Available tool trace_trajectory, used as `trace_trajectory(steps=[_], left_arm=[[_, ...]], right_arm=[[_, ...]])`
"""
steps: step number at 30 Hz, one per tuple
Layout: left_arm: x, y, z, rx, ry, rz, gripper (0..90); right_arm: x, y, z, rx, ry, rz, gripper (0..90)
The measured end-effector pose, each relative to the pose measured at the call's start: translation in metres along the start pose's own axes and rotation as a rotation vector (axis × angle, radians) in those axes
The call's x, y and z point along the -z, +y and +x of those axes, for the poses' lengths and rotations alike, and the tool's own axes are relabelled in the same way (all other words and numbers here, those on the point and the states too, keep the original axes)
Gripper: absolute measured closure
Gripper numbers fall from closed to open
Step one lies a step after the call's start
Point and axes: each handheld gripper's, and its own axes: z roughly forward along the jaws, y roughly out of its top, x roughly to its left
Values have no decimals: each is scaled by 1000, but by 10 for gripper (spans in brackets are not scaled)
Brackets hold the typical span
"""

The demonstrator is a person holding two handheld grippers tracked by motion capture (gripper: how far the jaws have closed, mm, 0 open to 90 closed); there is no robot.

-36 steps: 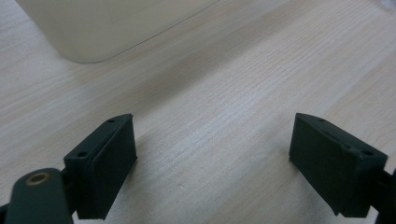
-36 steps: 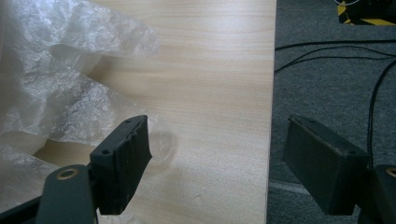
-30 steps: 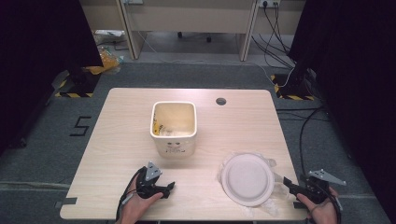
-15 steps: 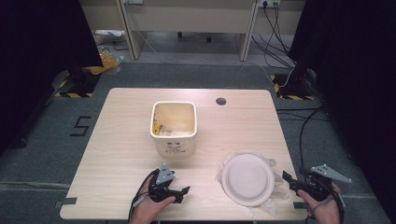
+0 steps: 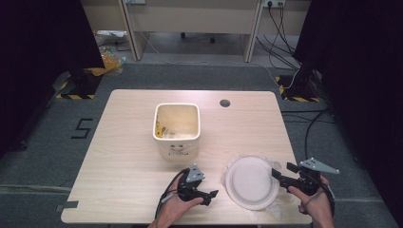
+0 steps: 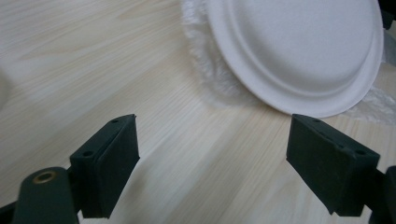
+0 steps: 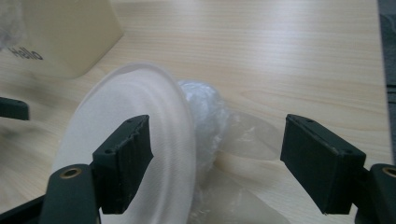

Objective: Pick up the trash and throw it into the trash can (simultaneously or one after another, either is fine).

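Both tongs, left [image 5: 209, 195] and right [image 5: 275, 174], gape empty beside the paper plate [image 5: 251, 183]. Better to pinch its raised rim squarely, clear of the crinkled plastic wrap [image 7: 210, 116] beneath.

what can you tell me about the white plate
The white paper plate is round, matte, with a raised rim and shallow centre. It lies near the table's front right, tilted on crumpled clear plastic wrap, between the open left claw and open right claw; neither grips it.
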Motion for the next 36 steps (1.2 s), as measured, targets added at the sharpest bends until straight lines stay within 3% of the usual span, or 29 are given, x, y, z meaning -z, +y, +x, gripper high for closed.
trace_trajectory(steps=[5, 13, 19, 29, 36], left_arm=[[-21, 12, -14, -43, -19, 15, 165], [-38, 18, -16, -42, -15, 23, 180], [-45, 16, -12, -37, -4, 36, 198], [-33, 7, -8, -60, 31, 44, 214], [-7, -11, 1, -53, 72, 42, 211]], right_arm=[[-7, 2, 4, -9, 42, 12, 246], [-24, 2, 7, -17, 102, 50, 242], [-35, -2, 10, -70, 174, 77, 284], [-46, 1, 24, -76, 217, 107, 338], [-60, 0, 53, -83, 268, 115, 347]])
